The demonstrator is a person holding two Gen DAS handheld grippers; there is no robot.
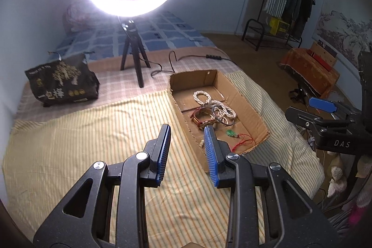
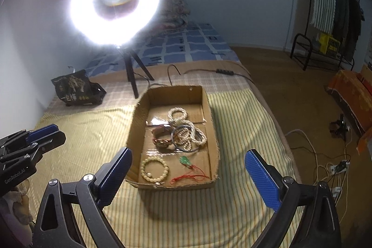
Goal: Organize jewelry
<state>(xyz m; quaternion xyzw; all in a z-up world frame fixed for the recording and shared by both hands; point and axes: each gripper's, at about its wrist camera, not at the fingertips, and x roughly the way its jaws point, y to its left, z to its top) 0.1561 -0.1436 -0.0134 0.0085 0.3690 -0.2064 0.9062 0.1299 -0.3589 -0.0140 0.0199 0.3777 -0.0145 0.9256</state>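
Jaws: both of my grippers, left gripper (image 1: 187, 129) and right gripper (image 2: 189, 152), gape apart, holding nothing.
Box (image 2: 210, 113): ahead of right jaws, bracelet (image 2: 154, 170) inside.

Jewelry (image 2: 179, 138) heaped in cardboard box (image 2: 210, 113)

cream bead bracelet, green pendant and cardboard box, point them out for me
cream bead bracelet (image 2: 154, 170): right wrist view, on a bead at its left side.
green pendant (image 2: 185, 160): right wrist view, on the green stone.
cardboard box (image 2: 215, 131): right wrist view, on its right wall.
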